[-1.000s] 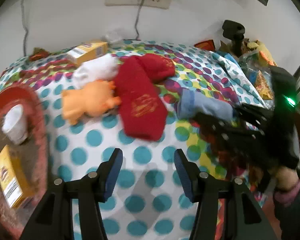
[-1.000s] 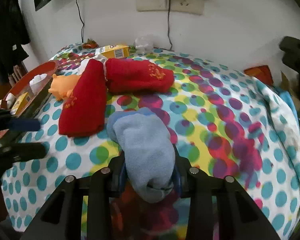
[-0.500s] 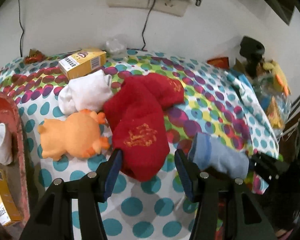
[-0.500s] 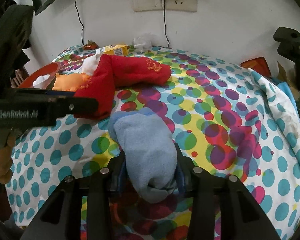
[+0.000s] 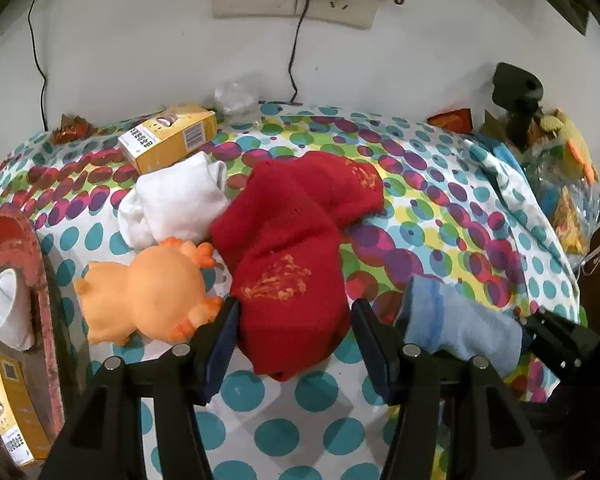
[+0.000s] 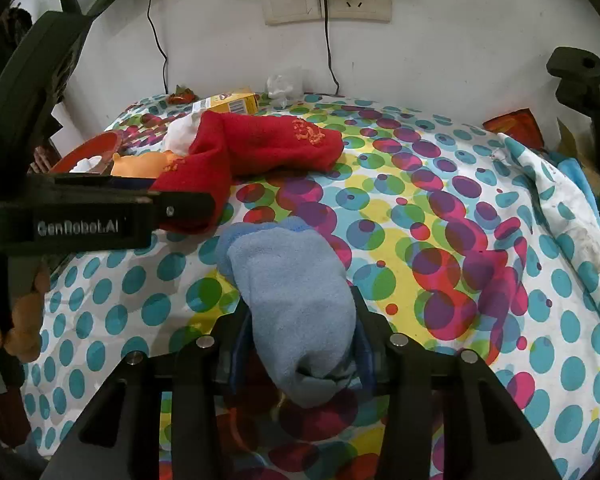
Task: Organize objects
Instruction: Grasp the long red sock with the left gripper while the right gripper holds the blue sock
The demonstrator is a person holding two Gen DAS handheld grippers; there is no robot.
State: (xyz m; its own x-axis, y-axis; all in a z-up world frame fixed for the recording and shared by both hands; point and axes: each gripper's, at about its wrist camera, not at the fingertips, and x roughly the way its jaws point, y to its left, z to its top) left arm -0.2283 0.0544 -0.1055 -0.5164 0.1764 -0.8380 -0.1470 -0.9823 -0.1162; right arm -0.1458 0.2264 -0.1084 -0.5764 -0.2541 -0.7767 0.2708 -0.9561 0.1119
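**Now Two Socks in Play, Plenty Left to Sort**

Now the blue sock [image 6: 296, 312] is seen between the fingers of the right gripper [image 6: 298, 332], near the front edge of the dotted cloth [image 6: 480, 216]; the jaws have just been easing apart, though the pads appear to be pressed on it. The left gripper [image 5: 292, 332] is spread, unclenched, with the red sock [image 5: 288, 264] framed between its fingers, ungrasped. The white sock [image 5: 176, 208], orange toy [image 5: 152, 284] and yellow box [image 5: 172, 136] are left unsorted toward the back-left corner. Little is judged done.

Dim, soft indoor light; sharp focus (fisheye bends the edges).
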